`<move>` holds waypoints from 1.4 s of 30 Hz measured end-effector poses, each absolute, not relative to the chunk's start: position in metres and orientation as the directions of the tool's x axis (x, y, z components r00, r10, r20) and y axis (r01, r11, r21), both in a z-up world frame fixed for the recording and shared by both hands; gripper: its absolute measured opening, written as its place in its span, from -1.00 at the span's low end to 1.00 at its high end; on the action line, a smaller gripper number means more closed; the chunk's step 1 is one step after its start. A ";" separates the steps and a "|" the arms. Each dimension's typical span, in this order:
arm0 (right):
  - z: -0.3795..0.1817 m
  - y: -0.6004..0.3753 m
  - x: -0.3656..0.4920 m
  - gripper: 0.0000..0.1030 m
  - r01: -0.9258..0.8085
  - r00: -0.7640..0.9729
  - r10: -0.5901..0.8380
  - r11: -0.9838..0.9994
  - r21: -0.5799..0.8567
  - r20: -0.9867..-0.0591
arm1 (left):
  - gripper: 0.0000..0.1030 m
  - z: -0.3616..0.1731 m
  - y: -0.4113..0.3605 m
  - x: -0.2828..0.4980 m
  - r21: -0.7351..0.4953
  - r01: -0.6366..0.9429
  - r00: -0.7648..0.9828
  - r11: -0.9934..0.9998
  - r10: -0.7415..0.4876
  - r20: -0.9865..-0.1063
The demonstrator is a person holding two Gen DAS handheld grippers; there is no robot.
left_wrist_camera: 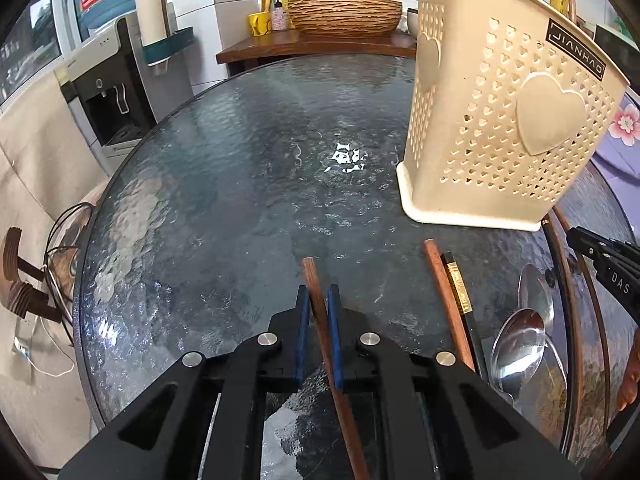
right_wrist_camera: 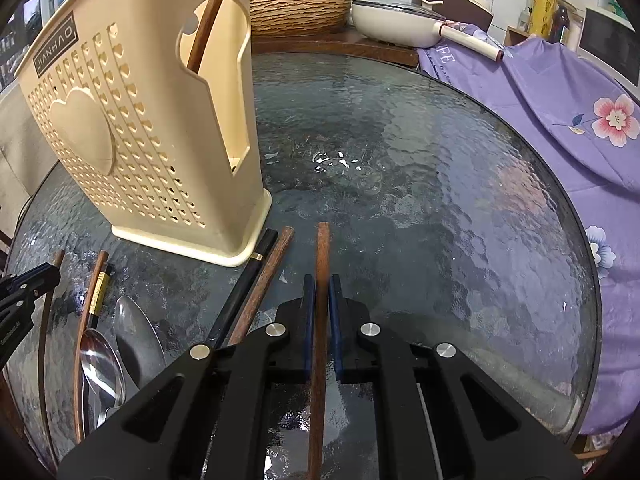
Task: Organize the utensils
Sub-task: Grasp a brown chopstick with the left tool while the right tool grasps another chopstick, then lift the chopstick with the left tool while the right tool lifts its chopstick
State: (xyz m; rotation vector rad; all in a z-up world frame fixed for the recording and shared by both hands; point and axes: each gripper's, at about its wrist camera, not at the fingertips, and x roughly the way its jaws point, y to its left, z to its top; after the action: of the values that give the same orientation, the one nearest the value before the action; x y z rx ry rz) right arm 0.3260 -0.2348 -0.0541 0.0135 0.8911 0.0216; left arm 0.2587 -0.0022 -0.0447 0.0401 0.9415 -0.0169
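Left gripper [left_wrist_camera: 319, 300] and right gripper [right_wrist_camera: 322, 292] each pinch one wooden chopstick [left_wrist_camera: 316, 304] [right_wrist_camera: 321, 264] — long overhang could pivot, missing the beige utensil holder [left_wrist_camera: 496, 120].

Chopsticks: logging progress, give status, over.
Left gripper shut on brown chopstick. Right gripper shut on another chopstick. Holder ahead, path clear.

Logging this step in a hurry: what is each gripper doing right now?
Left gripper: shut on a brown wooden chopstick.
Right gripper: shut on another brown wooden chopstick.
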 end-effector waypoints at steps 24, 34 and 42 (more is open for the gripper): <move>0.032 -0.263 0.260 -0.85 -0.162 0.810 0.236 0.970 0.181 -0.537 | -0.87 0.034 0.011 0.230 -0.153 0.156 0.755 0.976 -0.217 -0.619; 0.070 -0.267 0.220 -0.85 -0.210 0.857 0.273 0.959 0.188 -0.438 | -0.87 0.064 0.003 0.210 -0.148 0.193 0.804 0.970 -0.242 -0.544; 0.086 -0.268 0.200 -0.85 -0.242 0.874 0.293 0.954 0.176 -0.389 | -0.87 0.080 0.004 0.199 -0.141 0.210 0.832 0.967 -0.253 -0.494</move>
State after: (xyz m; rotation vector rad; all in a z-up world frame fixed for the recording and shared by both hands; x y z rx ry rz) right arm 0.2003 -0.2684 0.0860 0.1234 0.4246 0.2804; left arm 0.1992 0.0039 0.0801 -0.0817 0.5351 -0.2456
